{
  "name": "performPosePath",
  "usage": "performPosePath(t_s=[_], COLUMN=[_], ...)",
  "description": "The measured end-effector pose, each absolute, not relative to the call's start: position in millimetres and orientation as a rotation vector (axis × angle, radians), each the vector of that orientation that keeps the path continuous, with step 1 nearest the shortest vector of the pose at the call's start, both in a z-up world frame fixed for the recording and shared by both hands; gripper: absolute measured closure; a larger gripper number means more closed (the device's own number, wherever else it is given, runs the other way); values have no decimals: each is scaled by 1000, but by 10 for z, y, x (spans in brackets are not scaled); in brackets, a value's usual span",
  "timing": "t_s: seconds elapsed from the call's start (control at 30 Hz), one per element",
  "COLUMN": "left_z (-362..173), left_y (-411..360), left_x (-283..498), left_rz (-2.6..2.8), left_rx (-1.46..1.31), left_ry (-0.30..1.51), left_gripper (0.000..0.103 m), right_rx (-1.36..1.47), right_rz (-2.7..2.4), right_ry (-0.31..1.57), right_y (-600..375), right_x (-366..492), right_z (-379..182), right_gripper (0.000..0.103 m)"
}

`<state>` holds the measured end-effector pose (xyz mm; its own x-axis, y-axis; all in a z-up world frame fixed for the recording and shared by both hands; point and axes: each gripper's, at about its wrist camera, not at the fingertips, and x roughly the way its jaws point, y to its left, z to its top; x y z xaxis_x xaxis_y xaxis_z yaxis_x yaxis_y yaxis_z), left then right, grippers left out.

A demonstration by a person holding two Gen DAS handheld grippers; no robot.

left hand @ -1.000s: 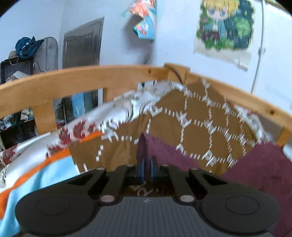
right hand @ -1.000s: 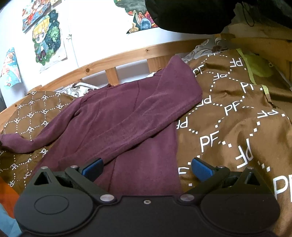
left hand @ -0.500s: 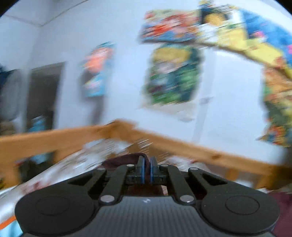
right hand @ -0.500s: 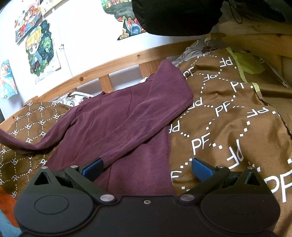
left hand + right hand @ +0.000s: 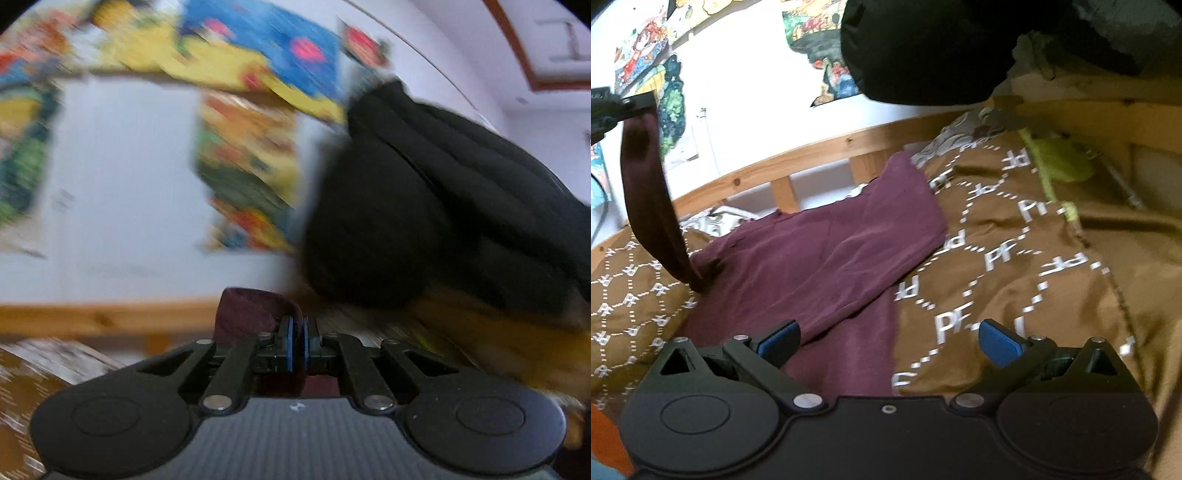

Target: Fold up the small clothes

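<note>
The maroon long-sleeved knit top (image 5: 827, 258) is lying spread across a brown quilted bedcover (image 5: 1015, 266) printed with white "PF" letters and dotted hexagons, its body reaching toward the wooden bed rail (image 5: 798, 155) at the back. One sleeve of the top (image 5: 652, 206) is hanging taut from the left gripper (image 5: 295, 341), which is showing at the upper left edge of the right wrist view, raised above the bed. In the left wrist view that gripper's blue-padded jaws are pressing together on a fold of the maroon cloth, which is bunching up just behind and beside the pads; the rest of that view is smeared with blur. The other sleeve is lying folded diagonally over the chest of the top.

The right gripper (image 5: 886, 338) is hovering over the lower hem area, its jaws standing wide apart with nothing between them, one blue pad over the maroon fabric and the other over the bedcover.

Colourful cartoon posters (image 5: 827, 48) are hanging on the white wall behind the bed. A bulky black padded garment (image 5: 942, 48) is filling the upper part of the right wrist view. A yellow-green cloth (image 5: 1060, 162) is lying on the bedcover near the far corner.
</note>
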<state>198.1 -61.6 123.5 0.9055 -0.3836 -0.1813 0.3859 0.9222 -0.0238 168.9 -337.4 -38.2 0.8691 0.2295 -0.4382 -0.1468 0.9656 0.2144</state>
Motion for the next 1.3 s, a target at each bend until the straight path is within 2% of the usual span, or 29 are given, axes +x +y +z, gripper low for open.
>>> performPosePath(t_s=[0.2, 0.53, 0.63, 0.7, 0.9, 1.13, 1.2, 1.3], left_z=[696, 280, 244, 242, 316, 246, 184, 89], left_y=[-993, -1041, -942, -870, -517, 355, 563, 726], left_x=[2095, 1985, 1945, 1900, 1841, 2186, 2327, 2565], left_rz=[-506, -535, -532, -529, -380, 46, 100, 119], left_rx=[50, 44, 19, -7, -26, -172, -206, -237], left_ry=[361, 514, 550, 563, 561, 667, 701, 766], left_gripper=[98, 97, 76, 47, 29, 28, 35, 45], right_rx=[177, 171, 152, 132, 96, -22, -55, -54], right_rz=[107, 74, 71, 67, 95, 363, 434, 479], right_ry=[453, 453, 453, 448, 429, 371, 362, 390], right_y=[-3569, -3633, -3600, -3575, -3494, -3162, -3056, -2920], right_x=[1691, 1746, 1749, 1744, 1726, 1631, 1639, 1761], right_z=[-381, -462, -490, -513, -547, -545, -536, -534], right_gripper=[1, 1, 1, 1, 1, 1, 1, 9])
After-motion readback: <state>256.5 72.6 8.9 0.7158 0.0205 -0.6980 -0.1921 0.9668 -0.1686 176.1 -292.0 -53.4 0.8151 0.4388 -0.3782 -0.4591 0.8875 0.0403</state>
